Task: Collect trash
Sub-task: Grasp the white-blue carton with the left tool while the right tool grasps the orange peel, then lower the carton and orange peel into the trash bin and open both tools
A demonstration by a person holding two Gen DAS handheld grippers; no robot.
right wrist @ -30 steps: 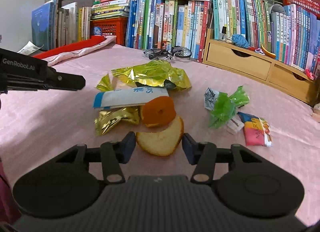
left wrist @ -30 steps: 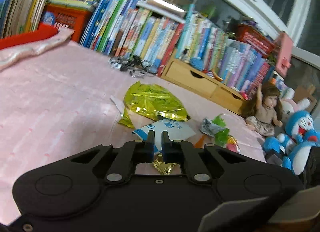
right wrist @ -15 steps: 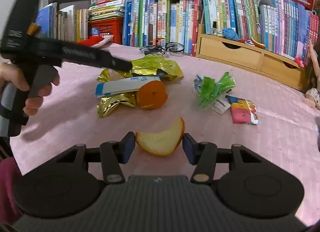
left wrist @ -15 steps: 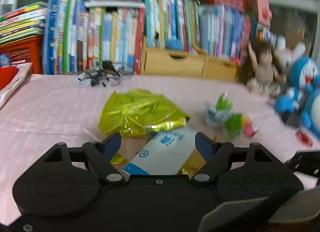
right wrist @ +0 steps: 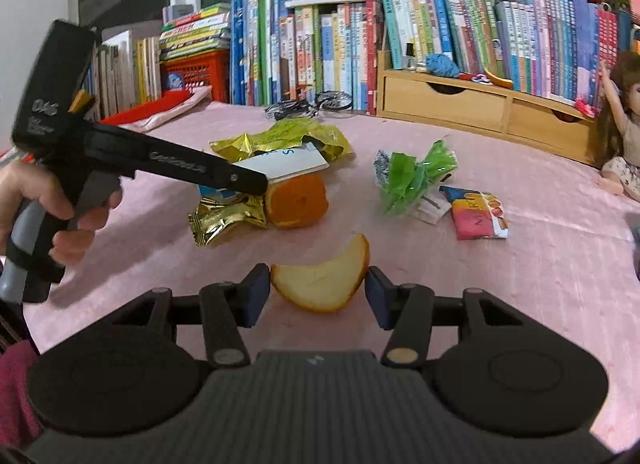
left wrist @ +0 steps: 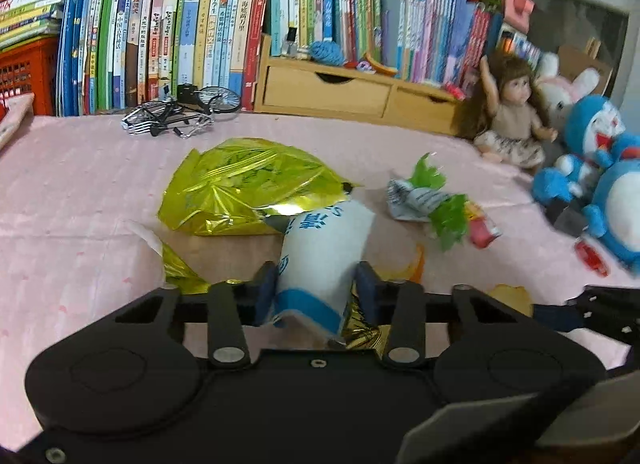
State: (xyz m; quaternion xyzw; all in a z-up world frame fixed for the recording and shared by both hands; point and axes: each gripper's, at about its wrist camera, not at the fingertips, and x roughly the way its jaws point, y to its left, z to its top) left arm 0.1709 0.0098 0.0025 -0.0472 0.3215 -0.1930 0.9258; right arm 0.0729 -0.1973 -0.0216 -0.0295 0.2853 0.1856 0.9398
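Observation:
My left gripper (left wrist: 316,292) is closing around the near end of a white and blue packet (left wrist: 324,248), and its pads touch both sides. In the right wrist view the left gripper (right wrist: 256,184) reaches in from the left, and the packet (right wrist: 284,162) tilts up over an orange peel half (right wrist: 298,200). My right gripper (right wrist: 318,290) is shut on a curved piece of orange peel (right wrist: 320,280), held above the pink cloth (right wrist: 520,284). A gold wrapper (right wrist: 224,220), a yellow-green foil bag (left wrist: 240,184), a green wrapper (right wrist: 408,176) and a red packet (right wrist: 476,216) lie around.
Rows of books (left wrist: 200,32) and a wooden drawer unit (left wrist: 340,92) line the far edge. A toy bicycle (left wrist: 180,116) lies before the books. A doll (left wrist: 512,120) and blue plush toys (left wrist: 600,168) sit at the right. A red basket (right wrist: 196,72) stands at the back left.
The left gripper went from shut to wide open, swung level over the white and blue packet, and has now narrowed around it. The right gripper kept the peel piece between its pads.

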